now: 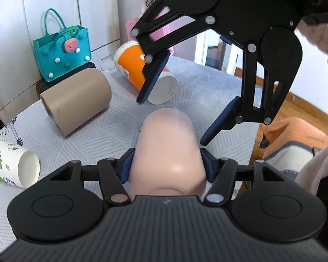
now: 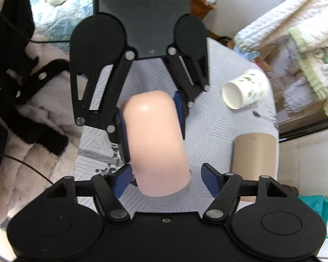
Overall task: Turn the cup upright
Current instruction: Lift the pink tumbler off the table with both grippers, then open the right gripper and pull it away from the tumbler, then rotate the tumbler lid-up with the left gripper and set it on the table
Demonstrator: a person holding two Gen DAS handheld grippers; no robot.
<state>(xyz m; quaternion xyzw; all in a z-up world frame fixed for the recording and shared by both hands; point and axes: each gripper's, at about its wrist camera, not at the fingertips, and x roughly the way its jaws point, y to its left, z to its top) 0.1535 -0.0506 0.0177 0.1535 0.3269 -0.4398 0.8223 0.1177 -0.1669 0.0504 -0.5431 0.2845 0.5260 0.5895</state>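
Observation:
A pale pink cup (image 1: 168,150) lies on the patterned tablecloth (image 1: 111,126). My left gripper (image 1: 167,167) is shut on its closed end, blue pads pressed against both sides. In the right wrist view the pink cup (image 2: 157,144) points its open end toward the camera, with the left gripper (image 2: 150,111) clamped on the far end. My right gripper (image 2: 166,180) is open, its blue pads either side of the cup's open end without touching. In the left wrist view the right gripper (image 1: 171,121) hangs open above the cup's far end.
A tan cup (image 1: 76,100), an orange-and-white cup (image 1: 142,74) and a white leaf-printed cup (image 1: 11,159) lie on their sides on the table. A teal bag (image 1: 61,50) stands at the back left. The table edge (image 1: 254,139) is on the right.

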